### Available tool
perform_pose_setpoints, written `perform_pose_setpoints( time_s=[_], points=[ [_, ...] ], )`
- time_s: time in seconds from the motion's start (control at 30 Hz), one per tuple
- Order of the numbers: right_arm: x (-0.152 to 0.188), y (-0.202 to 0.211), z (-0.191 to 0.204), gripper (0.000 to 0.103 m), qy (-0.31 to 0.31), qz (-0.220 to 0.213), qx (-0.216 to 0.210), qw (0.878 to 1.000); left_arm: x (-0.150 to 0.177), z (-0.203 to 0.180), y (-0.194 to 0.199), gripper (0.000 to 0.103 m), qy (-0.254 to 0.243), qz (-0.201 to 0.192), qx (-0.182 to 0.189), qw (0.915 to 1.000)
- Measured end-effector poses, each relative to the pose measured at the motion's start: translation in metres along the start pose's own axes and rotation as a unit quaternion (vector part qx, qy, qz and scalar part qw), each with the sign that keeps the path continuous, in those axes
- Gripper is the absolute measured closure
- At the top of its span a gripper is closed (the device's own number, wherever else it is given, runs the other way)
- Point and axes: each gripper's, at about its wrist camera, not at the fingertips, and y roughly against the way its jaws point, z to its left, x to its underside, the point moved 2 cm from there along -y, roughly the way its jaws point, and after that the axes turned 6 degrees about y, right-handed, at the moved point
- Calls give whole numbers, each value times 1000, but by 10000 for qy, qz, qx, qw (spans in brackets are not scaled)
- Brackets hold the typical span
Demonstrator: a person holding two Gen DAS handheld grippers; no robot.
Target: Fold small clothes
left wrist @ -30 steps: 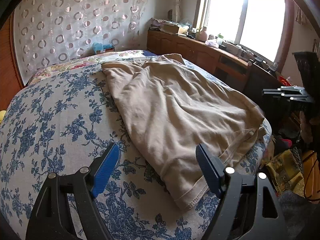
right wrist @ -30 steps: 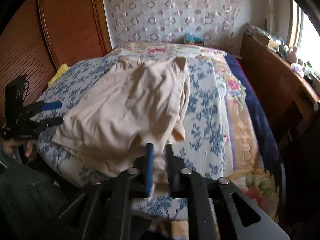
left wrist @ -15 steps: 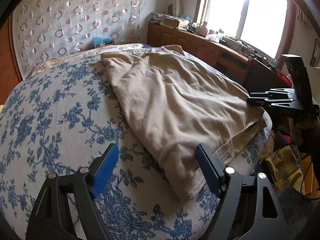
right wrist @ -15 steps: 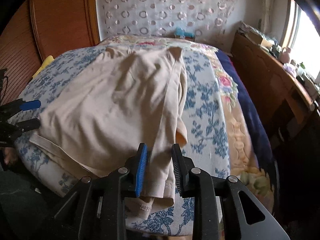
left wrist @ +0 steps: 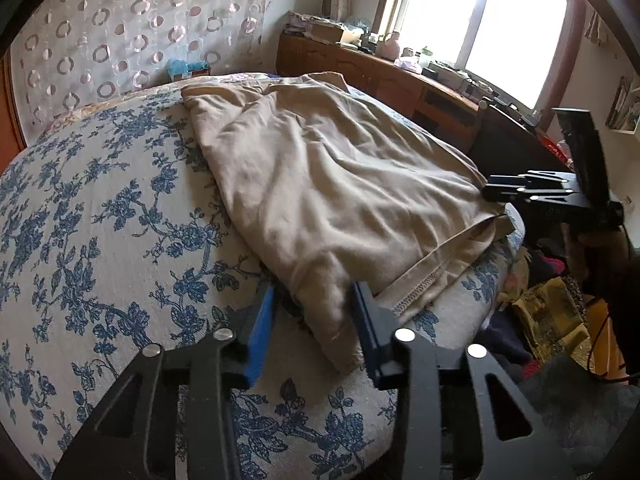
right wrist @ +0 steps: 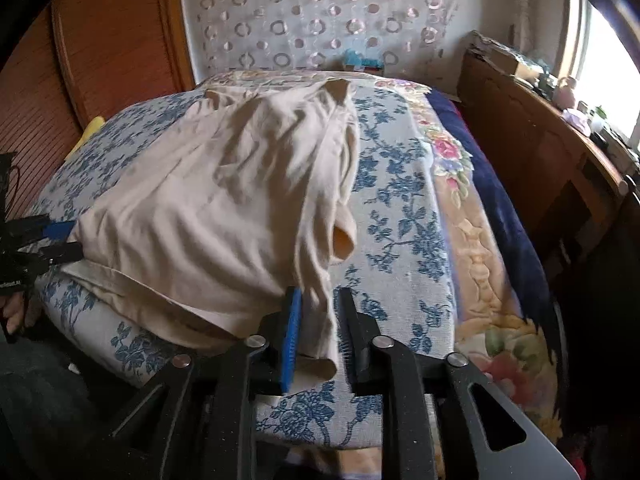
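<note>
A beige T-shirt [left wrist: 332,184] lies spread on the bed [left wrist: 100,220], its hem at the near edge and its collar end toward the far wall. The left tool [left wrist: 312,332] straddles the hem corner on its side, jaws partly open with a bunched fold of cloth between them; whether the pads press it yet I cannot tell. The right tool [right wrist: 316,332] sits at the opposite hem corner, jaws narrowly apart with a hanging flap of fabric between them, seemingly not clamped. The shirt looks like thin, soft knit: light, limp, apt to sag and wrinkle, and not fragile. The stitched hem [left wrist: 420,284] is the firmest part, so both corners there are the sensible hold, taking both layers so the lower one does not slip out
</note>
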Motion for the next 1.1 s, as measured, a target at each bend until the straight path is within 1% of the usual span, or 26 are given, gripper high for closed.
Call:
perform_pose_setpoints(
  time_s=[0.03,0.1,0.13,0.17,0.23,0.27,0.33,0.43,0.53,0.67,0.73,0.83,0.87,0.93,0.97,1.07,1.1],
  points=[
    [1,-2,0,66,0,18,18,10000,0,0,0,67,-13,16,16,10000],
    [2,-8,0,64,-28,106,45,9999,2,-1,1,69,-38,48,77,10000],
    [3,-12,0,63,-49,149,18,9999,3,-2,1,74,-40,70,107,9999],
    [3,-15,0,60,-50,202,8,9998,3,-3,1,76,-48,87,123,9999],
    [3,-18,1,59,-60,213,-8,9998,4,-4,2,86,-59,131,134,9998],
    [3,-19,1,59,-87,224,-42,9997,5,-3,2,94,-35,153,141,9998],
    [3,-19,-1,59,-163,244,-136,9995,4,-2,6,98,14,101,223,9997],
    [3,-18,2,59,-116,252,-306,9991,0,-5,24,99,7,-111,413,9991],
    [4,-18,5,59,-28,259,-384,9989,-4,-9,33,99,-53,-187,414,9990],
    [5,-18,9,60,71,263,-406,9988,-5,-12,31,99,-147,-145,355,9992],
    [5,-18,10,65,79,232,-425,9988,-3,-11,28,99,-149,-99,352,9992],
    [6,-17,13,79,107,171,-544,9983,-2,-8,22,99,-144,-21,331,9993],
    [7,-17,13,85,103,151,-613,9980,-1,-7,21,99,-137,16,317,9994],
    [8,-17,12,90,78,126,-668,9977,1,-6,14,99,-137,147,283,9994],
    [8,-18,13,94,94,125,-700,9974,2,-5,12,99,-131,178,243,9995],
    [9,-13,15,97,113,73,-779,9969,3,-3,11,99,-99,199,240,9995],
    [9,-9,14,97,87,-3,-820,9966,3,-3,12,99,-101,179,259,9995]
  ],
)
